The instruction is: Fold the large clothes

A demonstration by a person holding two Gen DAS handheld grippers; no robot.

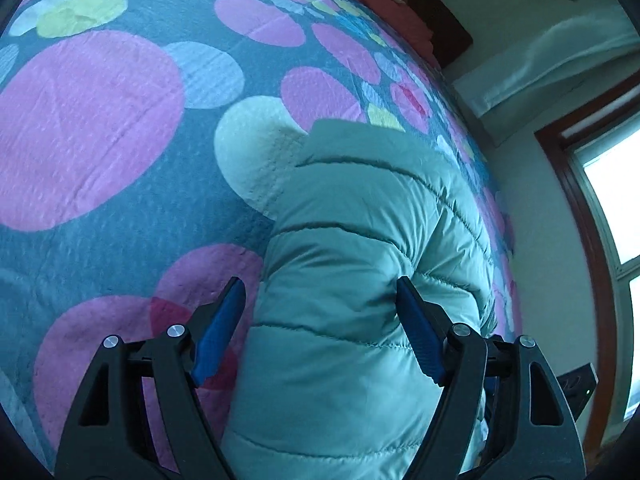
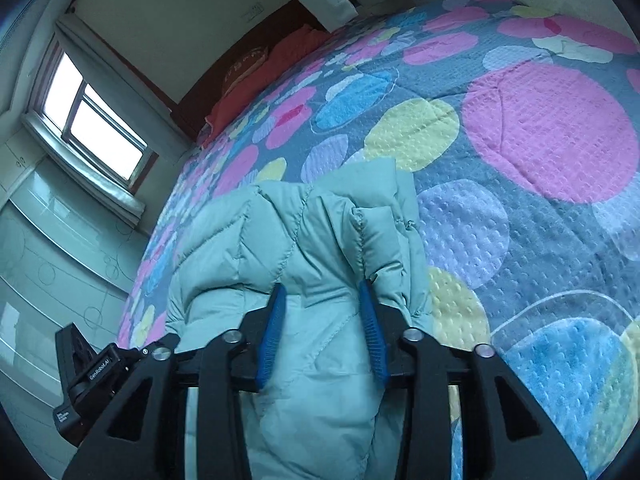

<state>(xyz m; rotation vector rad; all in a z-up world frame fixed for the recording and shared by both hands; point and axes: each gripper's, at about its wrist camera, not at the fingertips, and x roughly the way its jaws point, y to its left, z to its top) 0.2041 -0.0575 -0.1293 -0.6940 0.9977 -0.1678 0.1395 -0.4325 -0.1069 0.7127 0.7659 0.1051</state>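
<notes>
Lower frame, left wrist view: left gripper (image 1: 320,300) spread wide, blue pads (image 1: 220,332) well apart, with the mint-green puffer jacket (image 1: 352,220) bulging up between them, right pad touching the quilting, left pad just beside its edge. Lower centre, right wrist view: right gripper (image 2: 322,312) pinched onto a bunched fold of the puffer jacket (image 2: 304,248), fabric filling the gap between both pads. Behind, across both frames: jacket lying on the circle-patterned bedspread (image 1: 100,128). Farther, toward the upper frame: red pillow (image 2: 256,88) against the dark headboard (image 1: 436,12). Far left: window (image 2: 96,124).
</notes>
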